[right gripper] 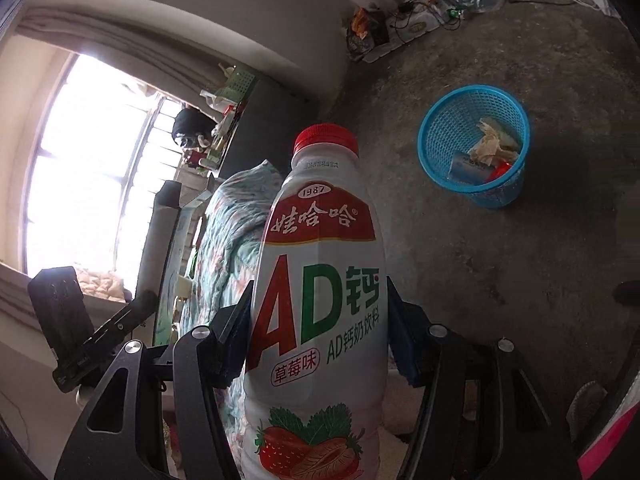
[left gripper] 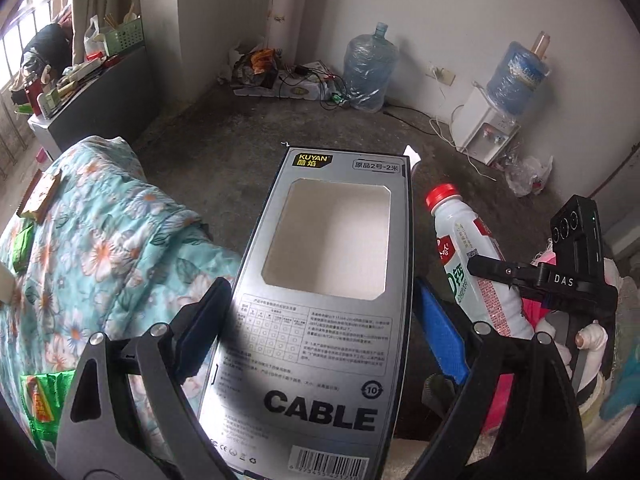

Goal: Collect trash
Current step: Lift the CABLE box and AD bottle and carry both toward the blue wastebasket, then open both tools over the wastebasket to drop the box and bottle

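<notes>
- Closest to the lens on the left side is a grey cable box [left gripper: 320, 304], empty behind its cut-out window, held upright with its long axis pointing straight out along the fingers.
- Left tongs [left gripper: 320, 328] are closed down to the box's width, one dark pad on each long edge; the box is off the floor and clear of the floral quilt [left gripper: 112, 240] beside it.
- Right tongs [right gripper: 318, 336] are pinched around the middle of a milk bottle [right gripper: 320, 280], red cap up, label facing the camera, its long axis also running along the fingers.
- From the left view the bottle [left gripper: 472, 264] sits just right of the box, so both hands are carried close together.
- On the concrete floor stands a blue basket [right gripper: 472, 140], already holding crumpled paper and a couple of small items.
- It lies ahead and to the right of the bottle, well apart, and it does not show at all in the left view.
- I'd judge the right hand nearer, so the bottle likely goes in first: swing right, lower over the rim, then let go.
- Two green wrappers [left gripper: 40, 404] lie on the quilt, likely later pickups.
</notes>
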`<state>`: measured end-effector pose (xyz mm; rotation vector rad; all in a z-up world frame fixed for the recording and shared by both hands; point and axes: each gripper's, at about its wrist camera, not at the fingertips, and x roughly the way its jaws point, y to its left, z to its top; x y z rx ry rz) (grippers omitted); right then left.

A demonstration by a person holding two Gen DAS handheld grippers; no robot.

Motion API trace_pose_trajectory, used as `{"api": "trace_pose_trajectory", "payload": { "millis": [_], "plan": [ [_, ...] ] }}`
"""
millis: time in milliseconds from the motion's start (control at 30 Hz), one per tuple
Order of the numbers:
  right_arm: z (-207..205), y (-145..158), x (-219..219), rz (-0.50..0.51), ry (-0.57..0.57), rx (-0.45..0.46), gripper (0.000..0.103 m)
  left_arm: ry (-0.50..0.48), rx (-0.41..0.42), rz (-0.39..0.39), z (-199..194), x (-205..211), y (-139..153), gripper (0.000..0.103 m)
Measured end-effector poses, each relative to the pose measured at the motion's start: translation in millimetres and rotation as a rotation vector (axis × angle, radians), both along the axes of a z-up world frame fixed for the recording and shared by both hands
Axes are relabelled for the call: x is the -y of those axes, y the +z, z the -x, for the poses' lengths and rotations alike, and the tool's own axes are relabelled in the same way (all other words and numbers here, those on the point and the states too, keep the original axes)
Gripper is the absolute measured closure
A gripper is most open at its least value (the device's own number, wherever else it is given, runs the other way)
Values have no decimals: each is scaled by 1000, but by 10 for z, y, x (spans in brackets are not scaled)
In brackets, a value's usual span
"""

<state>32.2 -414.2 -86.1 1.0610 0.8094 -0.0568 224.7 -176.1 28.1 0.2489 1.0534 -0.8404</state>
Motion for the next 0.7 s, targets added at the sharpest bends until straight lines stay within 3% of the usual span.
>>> {"api": "trace_pose_trajectory", "payload": {
  "millis": [133,333,467,500,533,700],
  "plan": [
    [16,-278,353,-20,-92,-58,45,-57,-78,-17,-205,548,-338,17],
    [-373,-698,792,-80,-140,-111,45,-102,-178,-45,-525,1316,-820,17],
    [-906,-956,1214,-146,-168,-119,45,-76,-217,-9,-886,1864,-1027,15],
    [-1049,-1030,1358,-155,-184,-116,40,-64,-229,9,-997,2007,-1079,14],
    [-1188,-1098,1482,-148,-188,-117,28,-36,-231,19,-1105,2124,-1133,13],
    [-1425,-1522,1798,-142,-285,-210,27,28,-236,42,-1313,2491,-1364,13]
  ]
}}
